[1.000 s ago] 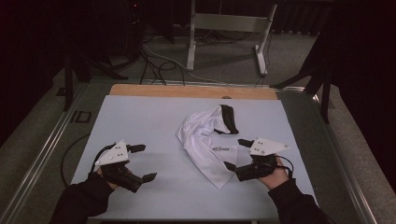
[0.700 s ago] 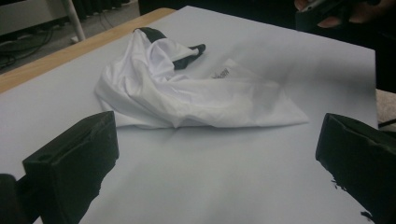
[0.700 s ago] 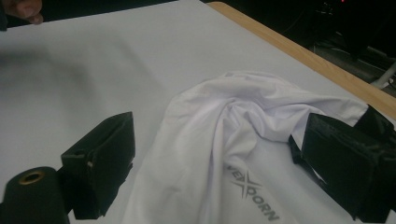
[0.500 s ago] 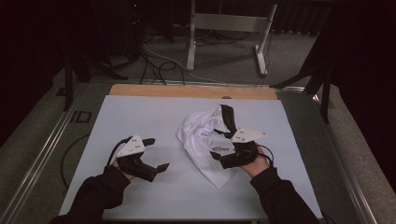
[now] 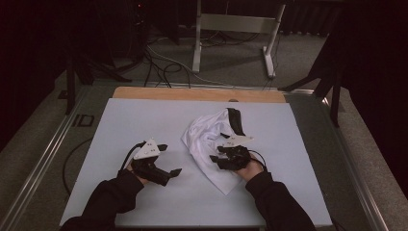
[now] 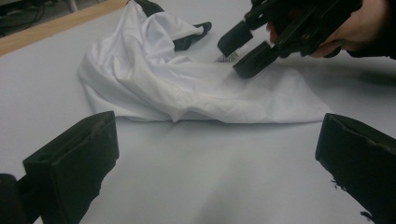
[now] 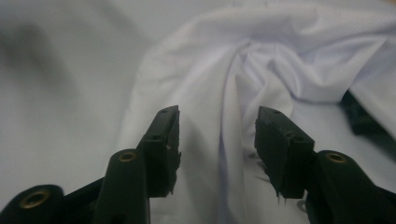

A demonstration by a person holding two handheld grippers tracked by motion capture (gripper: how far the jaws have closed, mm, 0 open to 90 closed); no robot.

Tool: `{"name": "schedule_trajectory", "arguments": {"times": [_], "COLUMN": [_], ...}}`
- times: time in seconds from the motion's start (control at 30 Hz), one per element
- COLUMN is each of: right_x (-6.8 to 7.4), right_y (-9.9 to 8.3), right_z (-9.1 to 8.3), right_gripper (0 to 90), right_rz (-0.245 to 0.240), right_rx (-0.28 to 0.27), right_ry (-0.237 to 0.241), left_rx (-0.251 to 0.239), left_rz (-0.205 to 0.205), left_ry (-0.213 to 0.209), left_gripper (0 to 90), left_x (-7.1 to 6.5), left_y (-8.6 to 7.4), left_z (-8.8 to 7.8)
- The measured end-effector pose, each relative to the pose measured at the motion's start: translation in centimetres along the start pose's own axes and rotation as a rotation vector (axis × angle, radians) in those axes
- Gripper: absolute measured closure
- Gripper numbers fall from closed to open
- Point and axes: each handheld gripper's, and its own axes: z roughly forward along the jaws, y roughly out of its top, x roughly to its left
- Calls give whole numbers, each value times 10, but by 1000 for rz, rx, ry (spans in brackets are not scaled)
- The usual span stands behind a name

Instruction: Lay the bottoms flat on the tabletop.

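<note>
White garment (image 5: 209,144), crumpled, lies right of centre on your table (image 5: 144,120).
Your left gripper (image 5: 166,161) hovers over bare table just left of it, jaws spread wide and empty. Your right gripper (image 5: 217,154) is down on the cloth; its jaws have just been closing, half-apart, a fold between them, not yet pinched.

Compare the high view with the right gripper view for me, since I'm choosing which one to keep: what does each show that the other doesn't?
High view: the whole table, both hands, the left gripper with fingers wide open over bare table, and the cloth's black strap.

Right gripper view: a raised fold of the cloth standing between the right gripper's fingers, which have just been closing and are not yet pressing it.

Both: the crumpled white cloth.
</note>
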Motion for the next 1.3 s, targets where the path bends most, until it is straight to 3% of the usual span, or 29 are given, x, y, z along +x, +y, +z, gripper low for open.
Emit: {"name": "schedule_trajectory", "arguments": {"times": [0.07, 0.1, 0.17, 0.4, 0.53, 0.57, 0.6, 0.7, 1.03, 1.3], "right_x": [1, 3, 4, 10, 16, 12, 12, -2, -20, -38], "right_y": [-3, -4, -3, 1, -2, -3, -3, -7, -17, -27], "right_z": [4, 5, 3, -10, -16, -21, -21, -28, -52, -76], "right_gripper": [686, 820, 873, 880, 884, 884, 884, 884, 884, 884], "right_rz": [-37, -70, -85, -106, -130, -134, -134, -98, -82, -32], "right_rx": [22, 35, 37, 1, 15, 11, 11, 11, -14, -43], "right_ry": [-7, -15, -13, 2, -12, -42, -42, -87, -154, -212], "left_rx": [4, 4, 6, 12, 17, 17, 17, 21, 41, 69], "left_rz": [1, 1, -1, -5, -6, -6, -5, -10, -14, -23], "left_ry": [-3, -5, -5, -11, -9, -8, -7, -5, 8, 19], "left_gripper": [3, 3, 3, 3, 3, 3, 3, 3, 3, 3], "left_x": [-1, -1, -2, -3, -3, -3, -3, -2, 5, 10], "left_y": [0, -1, -2, -5, -6, -6, -6, -5, -5, -6], "left_z": [1, 2, 3, 5, 5, 5, 5, 6, 14, 26]}}
